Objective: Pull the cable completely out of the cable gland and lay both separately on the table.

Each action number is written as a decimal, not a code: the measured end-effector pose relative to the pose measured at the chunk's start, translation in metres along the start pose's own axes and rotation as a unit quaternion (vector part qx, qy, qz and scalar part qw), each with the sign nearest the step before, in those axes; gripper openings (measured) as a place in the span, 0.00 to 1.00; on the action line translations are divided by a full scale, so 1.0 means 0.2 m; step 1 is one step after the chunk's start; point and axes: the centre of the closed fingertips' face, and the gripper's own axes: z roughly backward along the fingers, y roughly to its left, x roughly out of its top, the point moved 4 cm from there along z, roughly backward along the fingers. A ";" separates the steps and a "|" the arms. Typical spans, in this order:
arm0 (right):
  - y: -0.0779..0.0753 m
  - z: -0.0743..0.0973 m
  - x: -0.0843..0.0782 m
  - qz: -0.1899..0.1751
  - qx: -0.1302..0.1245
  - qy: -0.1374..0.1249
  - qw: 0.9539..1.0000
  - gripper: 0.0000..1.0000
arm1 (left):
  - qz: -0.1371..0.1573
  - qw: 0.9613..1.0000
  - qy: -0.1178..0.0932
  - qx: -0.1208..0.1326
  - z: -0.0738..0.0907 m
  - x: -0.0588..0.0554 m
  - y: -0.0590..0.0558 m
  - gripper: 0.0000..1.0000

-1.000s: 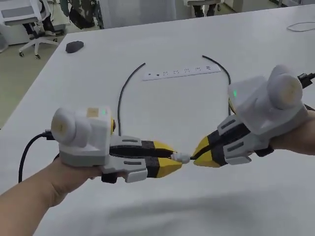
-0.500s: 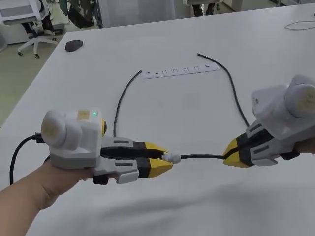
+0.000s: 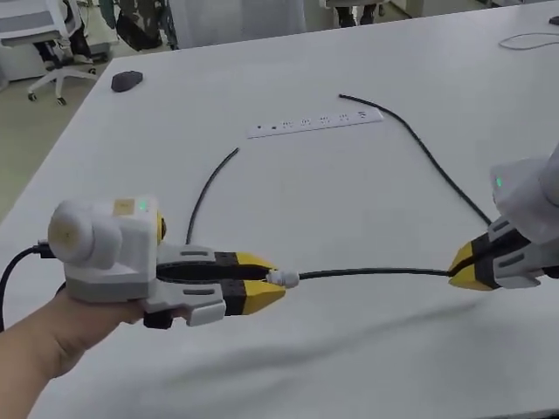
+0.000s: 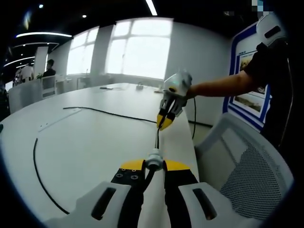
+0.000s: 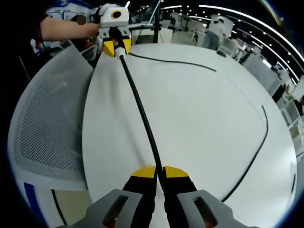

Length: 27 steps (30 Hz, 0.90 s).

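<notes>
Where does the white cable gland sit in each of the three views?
Head view: cable gland lower centre, at the left gripper tip.
Left gripper view: gland bottom centre, between its own fingers.
Right gripper view: gland top left, small, far off.
Shared landmark: the black cable running to the right gripper.

Two claws at work, left claw [image 3: 274,281] and right claw [image 3: 456,272], with one cable gland [image 3: 282,278] and one black cable [image 3: 376,272] between them; beyond the claws, one power strip [image 3: 314,123] and one mouse [image 3: 127,80].
</notes>
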 end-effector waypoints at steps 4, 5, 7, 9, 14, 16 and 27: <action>0.01 0.00 -0.04 -0.007 0.002 0.008 1.000 0.00 | -0.004 1.000 0.009 -0.003 0.00 -0.01 -0.02 0.15; 0.01 0.00 -0.04 -0.008 0.001 0.008 1.000 0.00 | -0.003 1.000 0.009 -0.002 0.00 -0.01 -0.02 0.15; 0.01 0.00 -0.04 -0.009 0.000 0.007 1.000 0.00 | 0.000 1.000 0.009 0.000 0.00 -0.01 -0.02 0.15; 0.02 0.01 -0.04 -0.012 0.003 0.008 1.000 0.01 | 0.001 1.000 0.009 0.001 0.00 -0.01 -0.02 0.15; 0.04 0.05 0.06 -0.084 0.024 -0.038 0.995 0.15 | 0.008 1.000 0.001 0.012 0.02 0.01 0.00 0.15; 0.04 0.07 0.15 -0.095 0.033 -0.074 0.992 0.17 | 0.007 1.000 0.002 0.015 0.01 0.01 0.00 0.15; 0.28 0.02 0.69 -0.004 0.107 -0.152 0.983 0.14 | -0.005 1.000 -0.012 0.001 -0.06 0.07 -0.03 0.15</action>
